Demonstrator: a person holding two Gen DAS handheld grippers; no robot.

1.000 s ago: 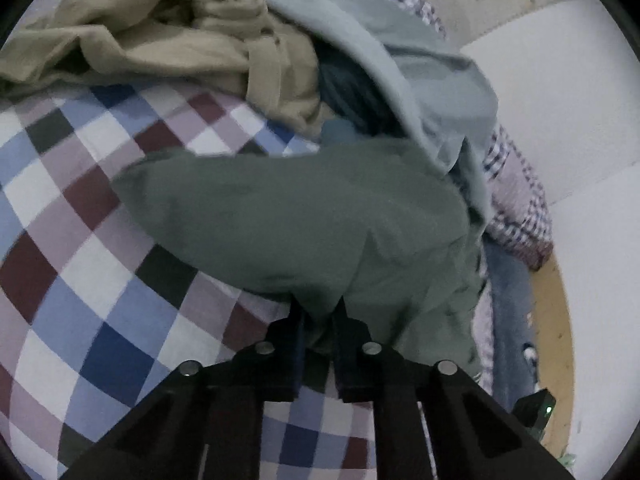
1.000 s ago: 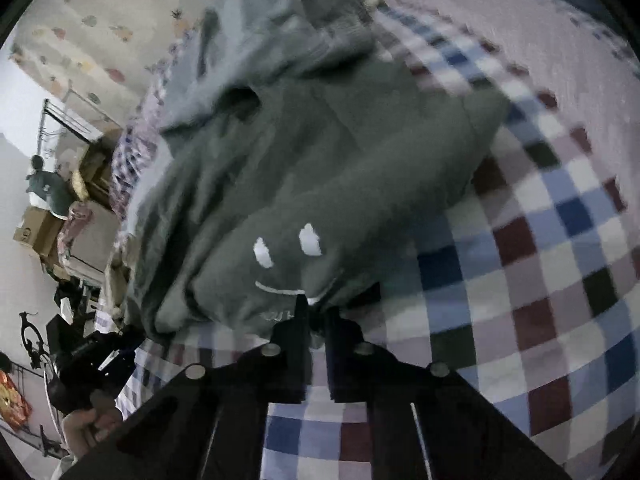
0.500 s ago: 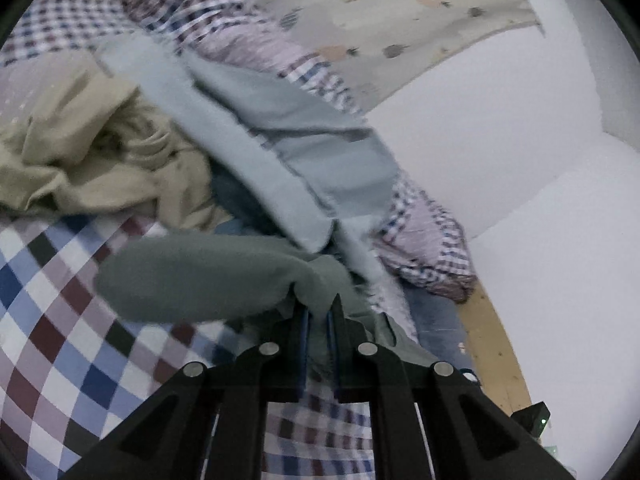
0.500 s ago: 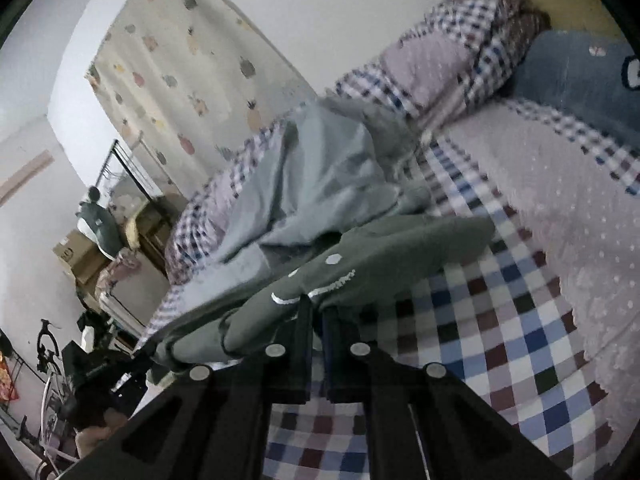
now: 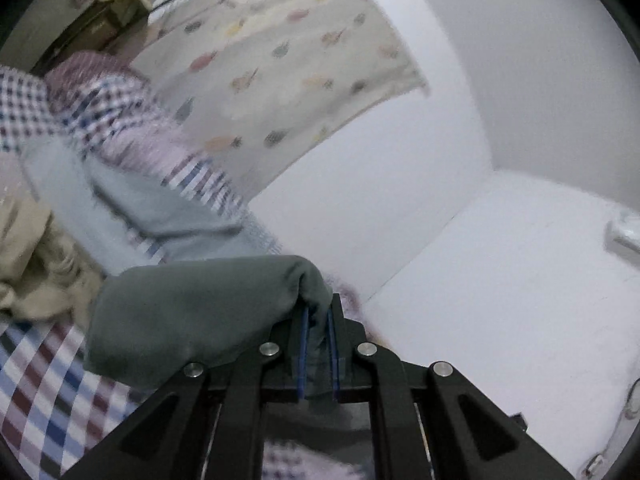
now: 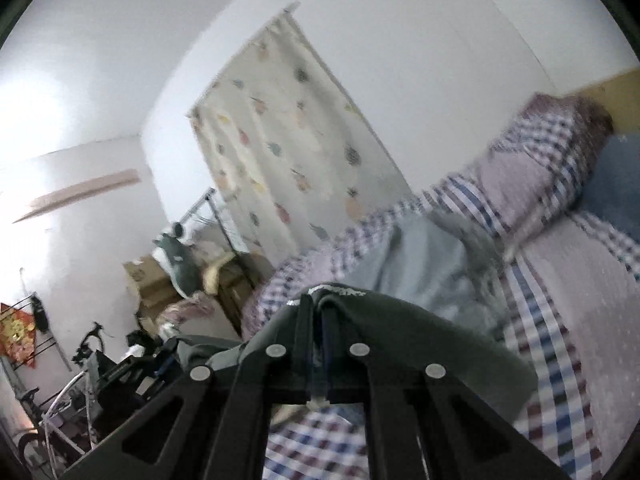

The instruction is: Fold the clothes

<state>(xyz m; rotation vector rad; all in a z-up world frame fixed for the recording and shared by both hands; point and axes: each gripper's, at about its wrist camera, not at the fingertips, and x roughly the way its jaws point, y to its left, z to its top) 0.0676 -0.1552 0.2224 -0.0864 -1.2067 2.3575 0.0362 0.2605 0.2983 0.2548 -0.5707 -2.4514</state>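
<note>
Both grippers are up in the air and both have cloth. The left gripper (image 5: 316, 316) is clamped on a bunched edge of the green garment (image 5: 192, 312), the fabric pinched between its blue-lined fingers (image 5: 303, 340) and draping off to the left, above the checked bedspread (image 5: 36, 392). In the right wrist view the right gripper (image 6: 316, 312) bites another edge of the same green garment (image 6: 432, 344), a strip of white print just showing at the tips, cloth spilling down over the right side of the tool.

So the garment hangs between the two tools, lifted clear over the bed, with the near end of the bed below it. Behind, towards the far end, a pale blue garment (image 5: 152, 208) and a beige one (image 5: 36, 264) lie in a heap by the checked pillows (image 6: 536, 168).

This looks like soft, light jersey: it sags, it folds wherever it likes, no stiffness at all. It won't break, but it could slide out of a thin pinch. Best hold, I'd say, is at seams or hem corners, where the cloth is doubled, and held well apart so it hangs flat before it goes down on the bedspread.
</note>
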